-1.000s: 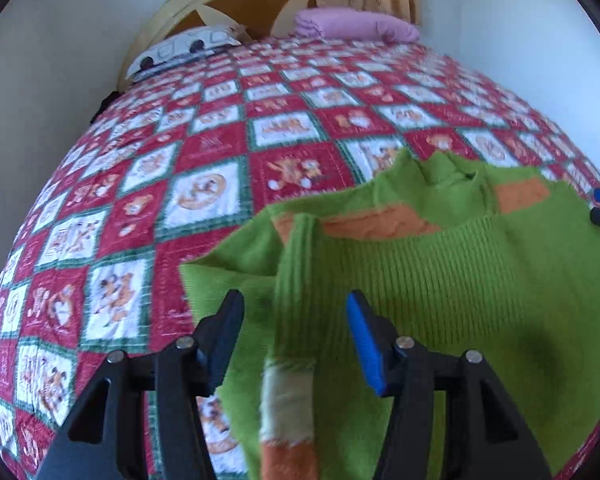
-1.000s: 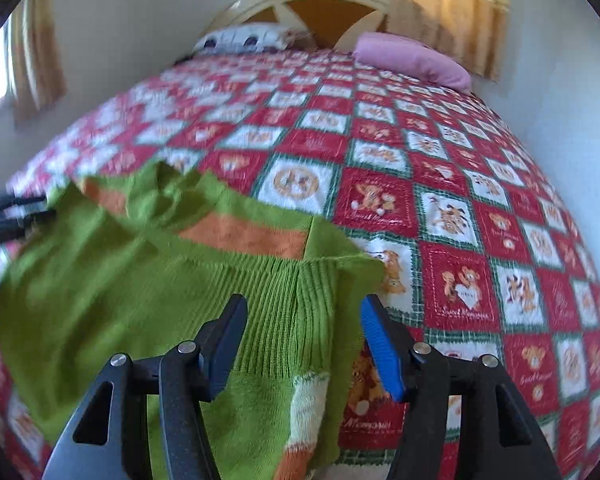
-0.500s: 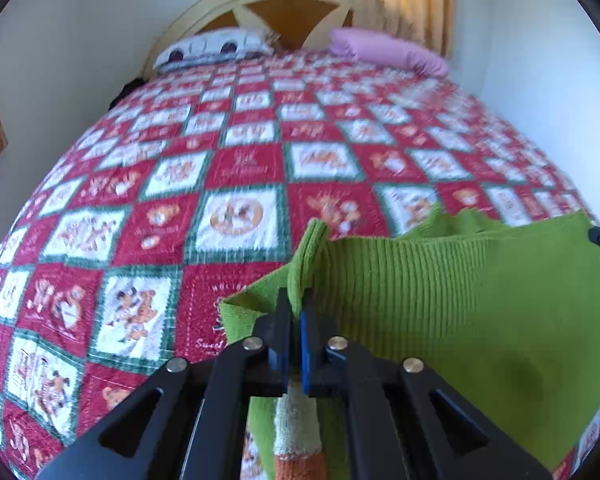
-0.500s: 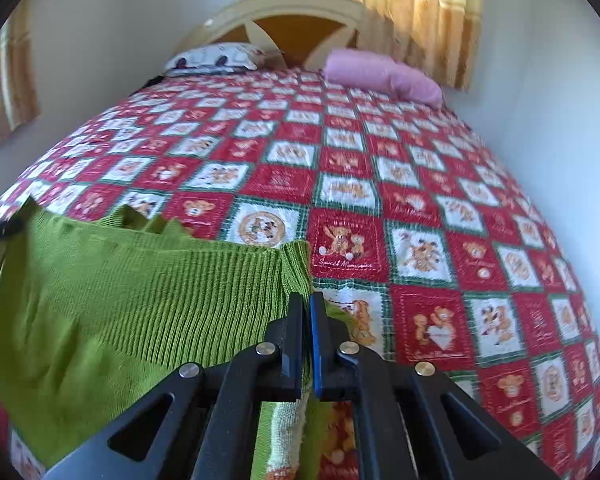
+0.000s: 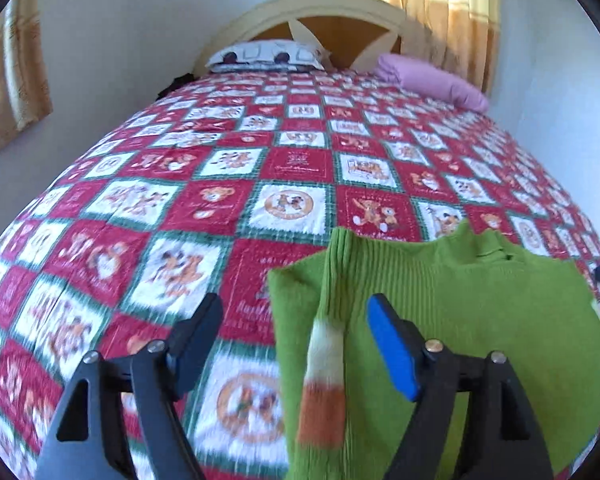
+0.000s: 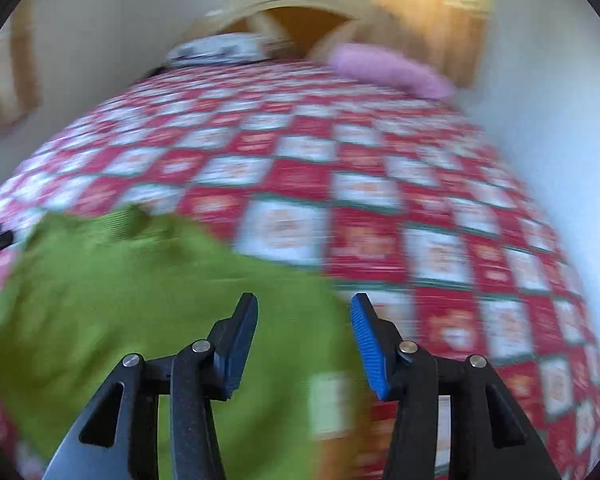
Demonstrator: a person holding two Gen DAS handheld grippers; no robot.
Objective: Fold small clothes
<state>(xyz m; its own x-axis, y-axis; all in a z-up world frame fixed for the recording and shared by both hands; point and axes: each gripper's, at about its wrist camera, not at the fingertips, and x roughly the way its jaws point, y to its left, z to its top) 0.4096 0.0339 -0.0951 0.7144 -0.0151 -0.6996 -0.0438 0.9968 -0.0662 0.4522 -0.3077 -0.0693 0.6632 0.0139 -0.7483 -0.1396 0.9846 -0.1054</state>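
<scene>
Left wrist view: left gripper (image 5: 292,344) hangs over the near edge of the green ribbed knit sweater (image 5: 480,320), jaws opening, now wide; the folded-in sleeve with its white and orange cuff (image 5: 324,380) lies between the pads but neither pad presses it

Sweater lies on the red, white and green patchwork quilt with bear prints (image 5: 180,208), toward the near right of the bed, collar (image 5: 488,244) pointing to the headboard

Right wrist view, heavily blurred: right gripper (image 6: 304,340) jaws also opening, about half apart, over the sweater's (image 6: 120,300) right edge; nothing pinched that I can make out

Judgement: both sleeves look tucked in, a release step under way. To do it well, let the pads come fully clear of the knit before lifting away, since ribbed wool may snag and drag the fold open; next likely grip is the hem, both corners together

Around: white patterned pillow (image 5: 266,54) and pink pillow (image 5: 432,80) at the cream arched headboard (image 5: 312,12), well apart from the work. Quilt ahead lies open; nothing blocks a forward fold
</scene>
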